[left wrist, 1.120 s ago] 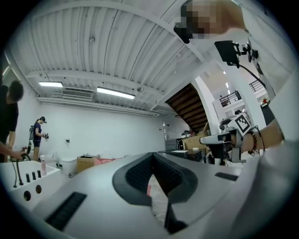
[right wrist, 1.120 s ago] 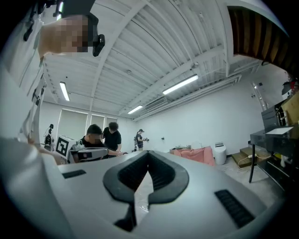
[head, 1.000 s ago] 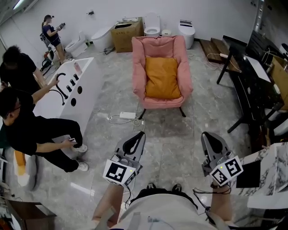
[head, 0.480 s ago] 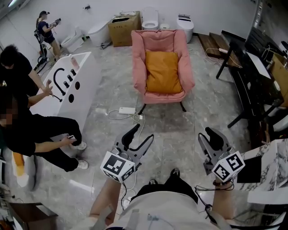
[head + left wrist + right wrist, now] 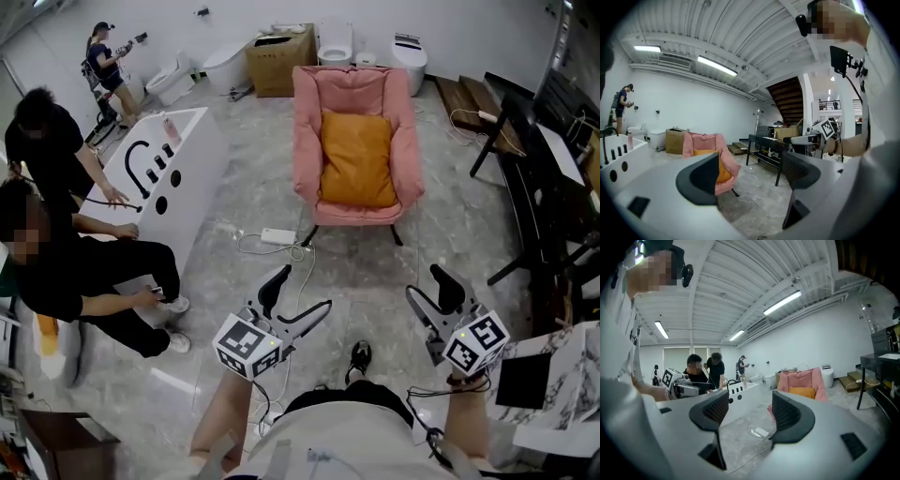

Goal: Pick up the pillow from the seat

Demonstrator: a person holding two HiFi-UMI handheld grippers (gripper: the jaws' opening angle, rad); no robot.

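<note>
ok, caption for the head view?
Left tool and right tool, jaws just opened, empty, face orange pillow on pink armchair.

- Orange pillow (image 5: 356, 159) sits in the pink armchair (image 5: 307, 122), on the seat and against the backrest.
- Left tongs (image 5: 302, 291) and right tongs (image 5: 427, 286) are low in frame, well apart from the chair. Both have just been opening, with nothing between the jaws.
- White power strip (image 5: 278, 236) lies on the floor near the chair's leg.
- Seated person in black (image 5: 84, 277) is beside the white tub (image 5: 192, 173).
</note>
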